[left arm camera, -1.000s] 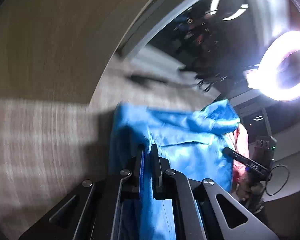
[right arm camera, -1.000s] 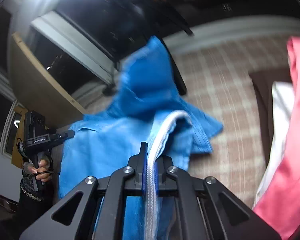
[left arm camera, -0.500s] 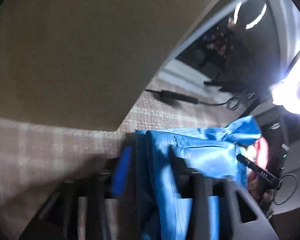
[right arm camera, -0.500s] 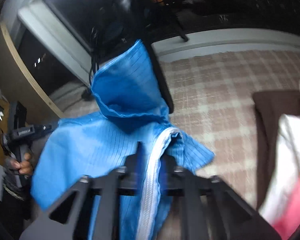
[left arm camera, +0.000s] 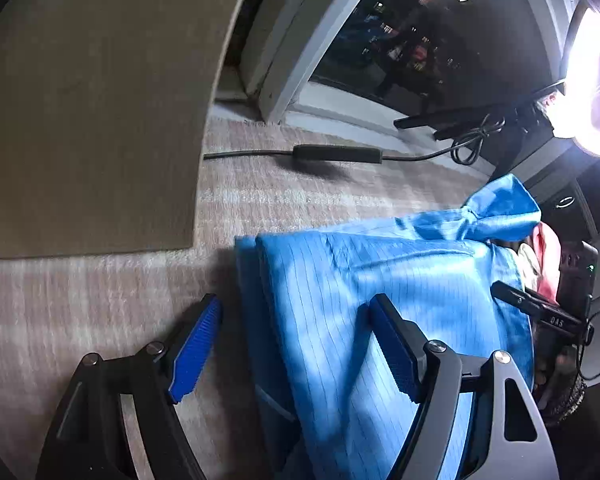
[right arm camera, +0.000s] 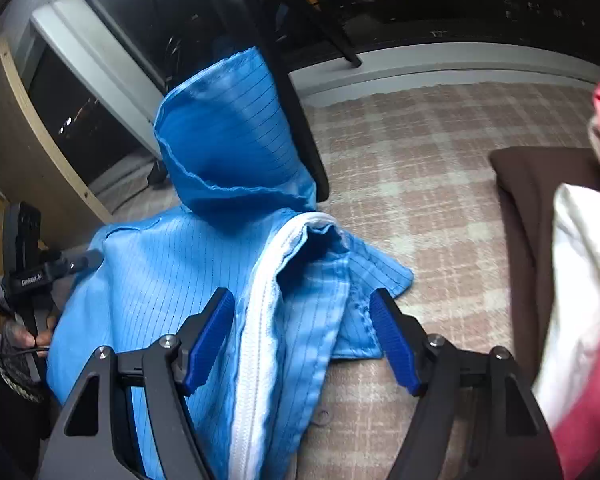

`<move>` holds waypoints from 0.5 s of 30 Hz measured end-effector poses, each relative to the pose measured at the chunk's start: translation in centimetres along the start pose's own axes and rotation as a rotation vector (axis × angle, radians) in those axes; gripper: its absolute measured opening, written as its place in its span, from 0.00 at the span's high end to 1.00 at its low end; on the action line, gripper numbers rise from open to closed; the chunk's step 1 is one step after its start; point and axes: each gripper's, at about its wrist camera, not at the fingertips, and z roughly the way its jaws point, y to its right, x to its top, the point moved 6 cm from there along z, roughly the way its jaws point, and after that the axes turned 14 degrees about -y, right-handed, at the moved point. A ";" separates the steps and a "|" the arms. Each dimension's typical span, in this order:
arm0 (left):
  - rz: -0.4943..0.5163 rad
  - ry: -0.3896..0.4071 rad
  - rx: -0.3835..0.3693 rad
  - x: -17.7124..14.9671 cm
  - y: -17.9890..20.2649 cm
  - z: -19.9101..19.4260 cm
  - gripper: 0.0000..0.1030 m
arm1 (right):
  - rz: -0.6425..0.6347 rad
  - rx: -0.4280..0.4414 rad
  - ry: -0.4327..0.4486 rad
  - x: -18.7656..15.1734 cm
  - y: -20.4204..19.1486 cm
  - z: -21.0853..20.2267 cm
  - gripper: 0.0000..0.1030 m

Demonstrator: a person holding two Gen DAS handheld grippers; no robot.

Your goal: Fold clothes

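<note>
**Blue garment released: clear both grippers before the next fold**

Blue pinstriped fabric, the hooded garment [right arm camera: 172, 280], lies on the checked worktop [right arm camera: 440, 184] with its hood [right arm camera: 228, 132] standing up at the far end and the white zipper edge [right arm camera: 260, 320] running toward you. Both sets of jaws have just been opening. The right gripper [right arm camera: 300, 340] stands wide with the zipper fold between its blue pads, neither pad pressing on cloth. The left gripper [left arm camera: 292, 352] also stands wide, straddling the garment's folded side edge [left arm camera: 248, 300]; its right pad overlaps the fabric in view, but contact cannot be confirmed.

Judged step: letting go after a fold. Draw each gripper straight back so no pad drags the layers. Check that the raised zipper fold settles flat. Keep clear of the brown, white and pink pile [right arm camera: 560, 260] on the right.
</note>
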 end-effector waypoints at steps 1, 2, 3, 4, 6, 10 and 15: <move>0.010 0.004 -0.002 0.1 0.2 0.1 0.33 | -0.003 0.006 0.007 0.1 -0.1 0.1 0.32; 0.025 0.007 -0.004 0.2 0.5 0.3 0.36 | -0.014 0.031 0.004 0.0 -0.3 0.3 0.40; 0.040 0.009 -0.007 0.2 0.7 0.4 0.47 | -0.026 0.062 -0.001 0.0 -0.6 0.5 0.51; 0.046 0.007 -0.021 0.2 0.9 0.5 0.60 | -0.033 0.069 0.002 -0.1 -0.7 0.6 0.56; 0.041 -0.003 -0.076 0.0 1.1 0.9 0.82 | -0.043 0.089 0.005 -0.1 -0.9 0.8 0.72; 0.030 0.003 -0.132 -0.6 1.7 -0.1 0.93 | -0.009 0.168 0.037 -0.4 -1.6 0.0 0.87; 0.097 0.080 -0.139 -3.0 4.5 -6.0 0.95 | -0.072 0.168 0.140 -2.0 -4.3 -4.4 0.91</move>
